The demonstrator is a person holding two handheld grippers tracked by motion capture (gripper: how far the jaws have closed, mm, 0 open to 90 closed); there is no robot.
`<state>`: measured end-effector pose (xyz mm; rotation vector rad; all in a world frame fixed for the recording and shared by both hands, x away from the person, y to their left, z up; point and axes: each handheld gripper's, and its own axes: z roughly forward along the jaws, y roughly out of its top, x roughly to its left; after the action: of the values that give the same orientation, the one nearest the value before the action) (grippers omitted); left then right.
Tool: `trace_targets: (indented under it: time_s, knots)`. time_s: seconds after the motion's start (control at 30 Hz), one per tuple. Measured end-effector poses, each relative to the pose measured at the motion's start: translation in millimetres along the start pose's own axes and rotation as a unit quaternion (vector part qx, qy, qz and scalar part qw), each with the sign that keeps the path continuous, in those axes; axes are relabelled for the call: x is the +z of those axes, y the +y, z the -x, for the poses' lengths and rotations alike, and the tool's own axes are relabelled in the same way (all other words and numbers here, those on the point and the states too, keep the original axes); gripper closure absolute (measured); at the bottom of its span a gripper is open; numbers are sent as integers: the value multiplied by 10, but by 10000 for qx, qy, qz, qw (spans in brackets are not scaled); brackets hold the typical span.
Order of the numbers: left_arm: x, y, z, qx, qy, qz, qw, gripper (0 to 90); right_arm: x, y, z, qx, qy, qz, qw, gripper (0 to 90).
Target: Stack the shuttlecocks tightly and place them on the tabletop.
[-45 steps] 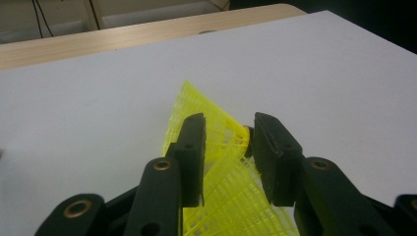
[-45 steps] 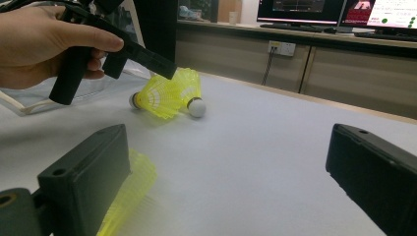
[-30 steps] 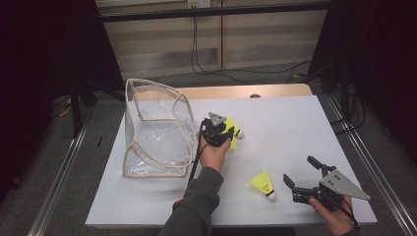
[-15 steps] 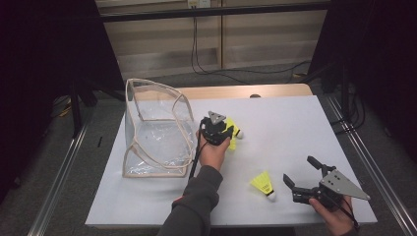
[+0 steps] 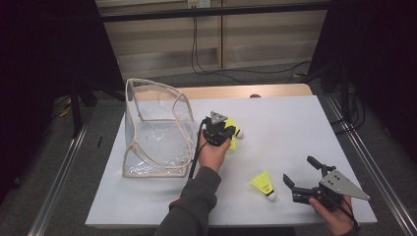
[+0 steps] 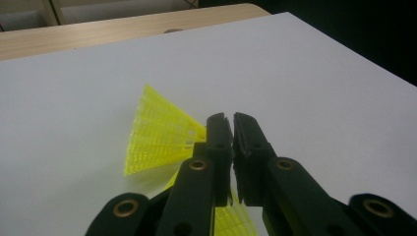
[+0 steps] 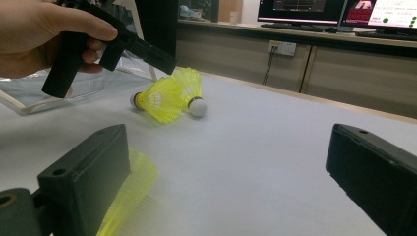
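The left claw (image 6: 232, 129) has just closed its jaws, pinching a yellow shuttlecock (image 6: 160, 132) on the desk (image 5: 295, 132).
Nothing lies in the clear bag (image 5: 157, 130) yet; 3 shuttlecocks remain outside, 1 (image 5: 263, 184) just before the spread, empty right claw (image 5: 300, 172).

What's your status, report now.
Left gripper just closed on a yellow shuttlecock. Right gripper open beside another shuttlecock. Nothing in the way.

Grey sleeve (image 5: 194, 199); black tool (image 5: 304, 178) bearing a grey triangular plate.
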<state>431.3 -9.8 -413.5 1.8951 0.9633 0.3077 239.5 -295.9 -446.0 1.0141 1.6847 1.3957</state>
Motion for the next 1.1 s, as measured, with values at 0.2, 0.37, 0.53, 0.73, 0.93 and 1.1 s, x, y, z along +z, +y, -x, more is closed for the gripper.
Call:
trace_targets:
  time_s: [0.2, 0.37, 0.53, 0.73, 0.93, 1.1]
  knots:
    - [0, -1, 0, -4, -30, -27, 10000, 865, 4, -1, -1, -21, 5, 3, 10000, 22]
    - [15, -11, -11, 7, -1, -101, 9999, 865, 4, -1, 0, -28, 9, 4, 10000, 22]
    - [30, -22, -29, 0, 78, -146, 9999, 862, 1, 0, 1, -20, 7, 1, 10000, 22]
    - [45, -27, -31, -5, 116, -124, 9999, 855, 0, 0, 1, -26, 8, 4, 10000, 22]
    - [32, -21, -32, 12, 137, -124, 9998, 844, 1, -1, 1, -8, 12, -1, 10000, 22]
    - [22, -17, -27, -16, 133, -83, 9999, 827, 4, 0, 0, -28, 11, 4, 10000, 22]
